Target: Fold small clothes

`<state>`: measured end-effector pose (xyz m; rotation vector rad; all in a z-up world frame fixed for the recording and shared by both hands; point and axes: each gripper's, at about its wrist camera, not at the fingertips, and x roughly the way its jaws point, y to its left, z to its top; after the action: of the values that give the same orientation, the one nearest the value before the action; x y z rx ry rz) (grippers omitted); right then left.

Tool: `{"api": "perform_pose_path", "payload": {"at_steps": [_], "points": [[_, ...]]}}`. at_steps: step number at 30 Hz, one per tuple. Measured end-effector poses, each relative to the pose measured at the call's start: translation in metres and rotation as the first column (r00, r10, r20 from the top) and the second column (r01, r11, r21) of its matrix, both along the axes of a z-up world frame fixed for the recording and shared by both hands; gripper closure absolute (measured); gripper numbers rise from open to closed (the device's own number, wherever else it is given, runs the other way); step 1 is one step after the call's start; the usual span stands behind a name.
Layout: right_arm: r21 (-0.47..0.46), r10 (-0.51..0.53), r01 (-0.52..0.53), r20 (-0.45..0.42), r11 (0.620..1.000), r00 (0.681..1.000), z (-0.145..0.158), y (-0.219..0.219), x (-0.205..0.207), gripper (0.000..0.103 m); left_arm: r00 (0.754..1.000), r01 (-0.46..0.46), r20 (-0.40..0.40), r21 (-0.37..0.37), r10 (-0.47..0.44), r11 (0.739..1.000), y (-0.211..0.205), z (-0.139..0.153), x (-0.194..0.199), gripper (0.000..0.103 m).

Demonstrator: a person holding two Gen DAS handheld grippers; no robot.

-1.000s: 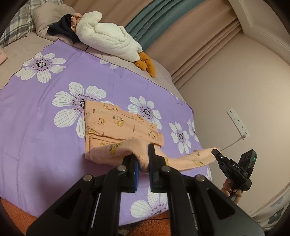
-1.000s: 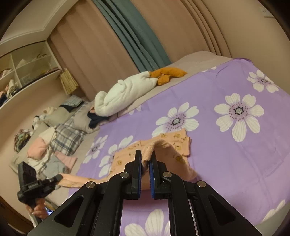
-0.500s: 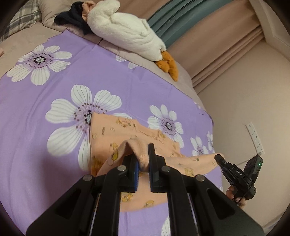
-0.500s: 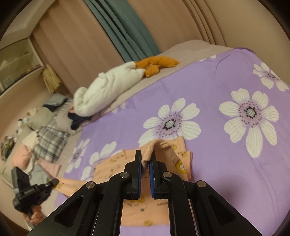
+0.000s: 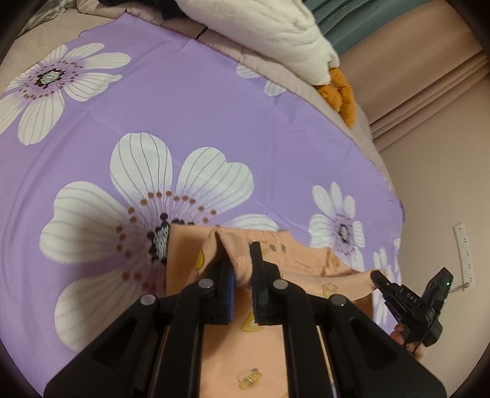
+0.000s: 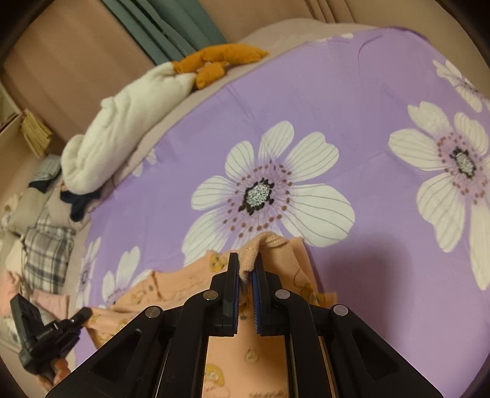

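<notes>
A: What sits nearest the left camera?

B: The left hand-held gripper, its two fingers clamped on a raised fold of the peach garment. The cloth bunches up between the pads and peaks just above them.

A: And on the other side?

B: Much the same. The right hand-held gripper is pinched on another edge of the peach garment, with a ribbed hem standing up over its fingertips. In the left view it shows off to the right, gripping the far corner of the cloth.

A: Where does the garment lie?

B: On the bed, atop the purple flowered sheet. Part of it lies flat beneath both tools, printed with small yellow figures; the held edges are lifted off that flat layer. Its far edge overlaps a petal of a big white flower.

A: Farther back?

B: A white plush blanket roll lies along the sheet's far border, orange plush feet at one end. Past it hang teal curtains. To the left in the right view there is a heap of plaid clothes.
</notes>
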<state>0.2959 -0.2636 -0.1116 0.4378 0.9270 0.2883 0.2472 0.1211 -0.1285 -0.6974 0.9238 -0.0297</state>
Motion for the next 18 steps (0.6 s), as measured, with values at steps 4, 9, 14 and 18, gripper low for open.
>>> {"api": "perform_pose_path", "payload": {"at_steps": [4,9,14,18], "points": [[-0.042,-0.004,0.002,-0.031,0.999,1.0,-0.012,0.006,0.014,0.094,0.999,0.025,-0.045,0.035,-0.023,0.999,0.0,-0.015,0.016,0.094],[0.023,-0.03,0.032,-0.06,0.999,0.998,-0.022,-0.006,0.025,0.094,0.998,0.023,-0.054,0.028,-0.022,0.999,0.005,-0.022,0.022,0.092],[0.011,-0.116,0.116,-0.002,0.993,0.993,-0.01,-0.021,0.027,0.063,0.999,-0.03,-0.017,0.077,0.032,0.997,0.01,-0.015,0.019,0.061],[0.011,-0.131,0.13,0.012,0.991,0.991,-0.002,-0.031,0.025,0.063,0.998,-0.059,0.017,0.105,0.057,0.993,0.019,-0.007,0.015,0.055]]}}
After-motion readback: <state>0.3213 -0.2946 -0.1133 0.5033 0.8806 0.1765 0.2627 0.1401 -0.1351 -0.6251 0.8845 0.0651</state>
